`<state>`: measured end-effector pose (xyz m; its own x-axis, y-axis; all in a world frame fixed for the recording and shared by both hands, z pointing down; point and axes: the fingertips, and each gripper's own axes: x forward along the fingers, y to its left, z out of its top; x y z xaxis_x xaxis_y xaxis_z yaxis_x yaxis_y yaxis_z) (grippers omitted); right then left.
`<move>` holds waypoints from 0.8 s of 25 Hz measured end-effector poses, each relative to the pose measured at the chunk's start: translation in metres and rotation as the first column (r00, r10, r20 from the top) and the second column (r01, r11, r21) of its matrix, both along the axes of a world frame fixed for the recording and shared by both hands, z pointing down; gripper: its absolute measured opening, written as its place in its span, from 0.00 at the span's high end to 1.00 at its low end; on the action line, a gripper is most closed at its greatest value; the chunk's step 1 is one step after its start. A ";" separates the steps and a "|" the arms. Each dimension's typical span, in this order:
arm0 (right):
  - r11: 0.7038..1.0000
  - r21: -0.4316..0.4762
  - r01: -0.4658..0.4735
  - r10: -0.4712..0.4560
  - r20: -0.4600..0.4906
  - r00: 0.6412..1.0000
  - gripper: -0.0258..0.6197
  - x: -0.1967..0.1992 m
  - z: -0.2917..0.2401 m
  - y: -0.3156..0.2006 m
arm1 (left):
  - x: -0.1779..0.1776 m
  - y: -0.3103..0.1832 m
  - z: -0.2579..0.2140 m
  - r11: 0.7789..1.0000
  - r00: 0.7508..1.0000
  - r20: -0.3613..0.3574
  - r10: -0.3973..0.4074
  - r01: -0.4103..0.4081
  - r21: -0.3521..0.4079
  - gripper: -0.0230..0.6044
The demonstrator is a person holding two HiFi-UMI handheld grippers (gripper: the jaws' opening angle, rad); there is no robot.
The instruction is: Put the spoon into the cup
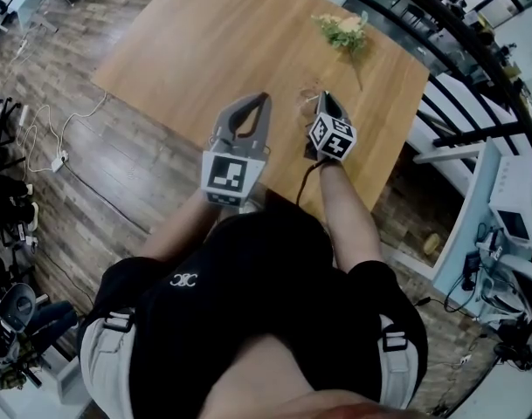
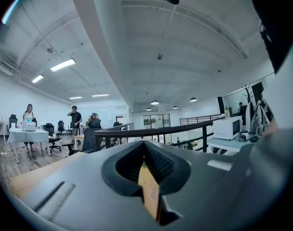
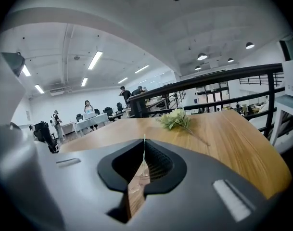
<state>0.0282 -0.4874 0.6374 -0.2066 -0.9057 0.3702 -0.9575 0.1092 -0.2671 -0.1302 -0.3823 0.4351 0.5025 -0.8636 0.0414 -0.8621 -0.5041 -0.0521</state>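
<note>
Seeing right claw (image 3: 144,148) pinched shut, clear cup (image 3: 140,177) dead ahead just past its tips; left claw (image 2: 144,150) shut too, further off; can't spot spoon

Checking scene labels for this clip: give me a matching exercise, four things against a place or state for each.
Things:
1 flowers
2 cup
3 left gripper
4 cable

Places or states:
A on the floor
B shut, over the table's near edge
C at the table's far side
D clear, just ahead of the right gripper

Pairs: 1-C; 2-D; 3-B; 4-A
</note>
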 end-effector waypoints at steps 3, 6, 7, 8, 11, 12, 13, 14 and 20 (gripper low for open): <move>1.000 -0.009 0.001 -0.002 -0.014 1.000 0.94 0.002 0.005 0.002 | 0.003 0.001 0.000 1.000 1.000 -0.022 0.004 -0.004 -0.016 0.95; 0.999 -0.018 0.030 -0.030 -0.014 0.999 0.91 -0.002 0.008 0.010 | 0.001 0.006 0.008 0.999 1.000 -0.003 -0.005 0.004 -0.034 0.95; 0.999 -0.017 0.044 -0.044 -0.009 0.999 0.85 -0.004 0.008 0.011 | 0.000 0.007 0.008 0.999 1.000 0.004 -0.008 0.008 -0.034 0.95; 0.998 -0.015 0.054 -0.055 -0.005 0.999 0.81 -0.006 0.007 0.012 | 0.000 0.008 0.008 0.999 1.000 0.008 -0.009 0.009 -0.034 0.95; 0.998 -0.008 0.059 -0.059 -0.013 0.998 0.77 -0.005 0.006 0.016 | 0.001 0.010 0.013 0.999 1.000 0.007 -0.005 0.006 -0.040 0.95; 0.998 -0.003 0.057 -0.057 -0.018 0.998 0.77 -0.005 0.004 0.018 | 0.001 0.011 0.014 0.999 1.000 0.005 -0.003 0.003 -0.042 0.95; 0.999 0.003 0.054 -0.054 -0.020 0.998 0.77 -0.004 0.002 0.020 | 0.002 0.012 0.015 0.999 1.000 0.004 0.000 0.001 -0.044 0.95; 0.999 0.012 0.050 -0.050 -0.022 0.999 0.77 -0.003 -0.001 0.023 | 0.002 0.013 0.015 0.999 1.000 0.003 0.001 -0.001 -0.045 0.95; 0.995 0.095 0.020 -0.014 -0.061 0.998 0.95 -0.002 -0.033 0.047 | -0.003 0.018 0.010 0.999 1.000 -0.009 0.009 -0.010 -0.040 0.95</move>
<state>0.0259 -0.4408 0.6049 -0.2020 -0.9340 0.2947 -0.9694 0.1478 -0.1962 -0.1330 -0.3644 0.4446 0.5110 -0.8566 0.0715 -0.8576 -0.5137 -0.0245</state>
